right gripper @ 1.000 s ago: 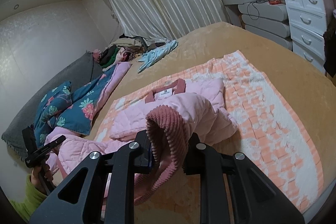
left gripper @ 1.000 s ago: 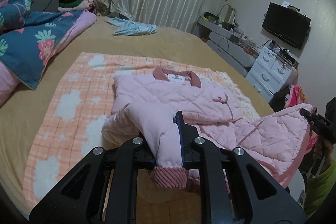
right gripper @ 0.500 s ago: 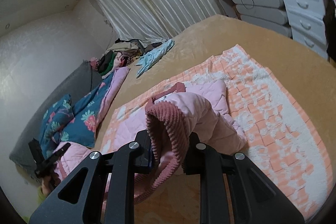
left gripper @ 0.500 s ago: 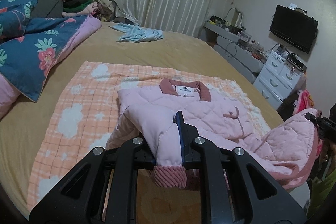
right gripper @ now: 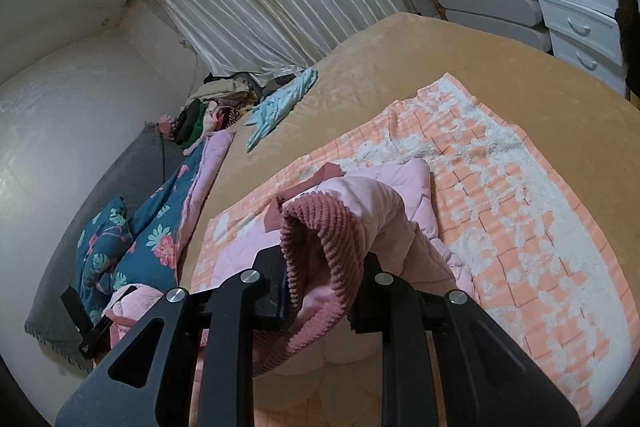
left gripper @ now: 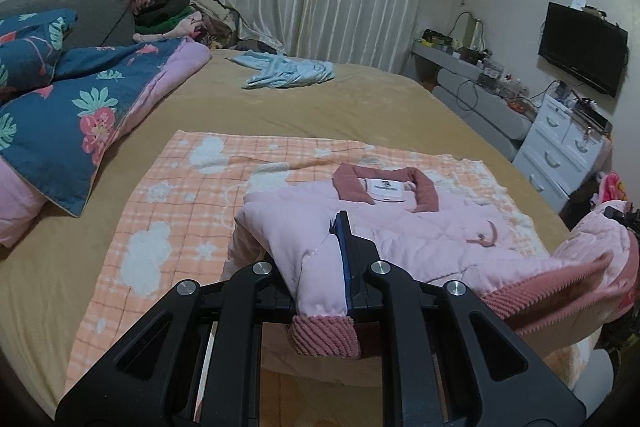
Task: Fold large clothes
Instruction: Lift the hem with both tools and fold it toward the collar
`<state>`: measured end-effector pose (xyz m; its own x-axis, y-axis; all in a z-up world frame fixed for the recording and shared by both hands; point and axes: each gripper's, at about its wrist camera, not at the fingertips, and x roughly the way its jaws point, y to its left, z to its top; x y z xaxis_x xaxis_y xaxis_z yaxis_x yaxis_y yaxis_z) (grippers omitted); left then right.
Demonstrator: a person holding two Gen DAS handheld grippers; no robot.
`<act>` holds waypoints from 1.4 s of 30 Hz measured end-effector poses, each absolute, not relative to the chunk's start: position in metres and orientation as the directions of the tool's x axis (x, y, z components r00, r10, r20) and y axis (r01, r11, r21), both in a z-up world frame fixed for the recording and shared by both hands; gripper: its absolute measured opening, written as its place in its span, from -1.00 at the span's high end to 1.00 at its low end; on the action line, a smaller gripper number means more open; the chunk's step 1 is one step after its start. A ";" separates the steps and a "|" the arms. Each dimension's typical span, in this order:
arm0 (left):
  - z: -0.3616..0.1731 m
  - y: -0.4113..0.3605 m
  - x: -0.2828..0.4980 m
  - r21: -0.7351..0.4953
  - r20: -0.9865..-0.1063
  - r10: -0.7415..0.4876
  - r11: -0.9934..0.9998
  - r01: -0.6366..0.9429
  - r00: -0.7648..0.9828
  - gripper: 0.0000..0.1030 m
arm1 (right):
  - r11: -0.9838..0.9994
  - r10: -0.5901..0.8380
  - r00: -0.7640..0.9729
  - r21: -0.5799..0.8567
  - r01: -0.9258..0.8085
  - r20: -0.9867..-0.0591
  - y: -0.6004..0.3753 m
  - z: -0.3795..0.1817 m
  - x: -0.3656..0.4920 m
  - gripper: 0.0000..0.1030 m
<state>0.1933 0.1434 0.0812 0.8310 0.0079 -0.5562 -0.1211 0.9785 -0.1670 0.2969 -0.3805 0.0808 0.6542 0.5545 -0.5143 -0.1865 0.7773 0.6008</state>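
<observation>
Pink quilted jacket [left gripper: 404, 227] on orange checked blanket [left gripper: 176, 211] atop bed [left gripper: 320, 107]. Left gripper [left gripper: 320, 263] clenched on hem corner, right gripper [right gripper: 324, 267] on ribbed hem. Bottom-to-collar fold under way; next, lay hem level at collar, then release.

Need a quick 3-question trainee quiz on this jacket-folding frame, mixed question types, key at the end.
1. True or false: the left hand-held gripper is shut on the pink jacket.
2. What does the jacket lie on? A) orange checked blanket B) floral quilt C) bare floor
3. Name the part that the right hand-held gripper clamps.

Key: 1 true; 2 A; 3 the ribbed cuff.
</observation>
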 end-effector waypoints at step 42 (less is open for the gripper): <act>0.037 0.156 0.280 -0.154 -0.623 0.040 0.973 -0.173 0.781 0.61 | 0.954 0.294 0.678 0.253 -0.162 -0.673 -0.316 -0.033 0.347 -0.76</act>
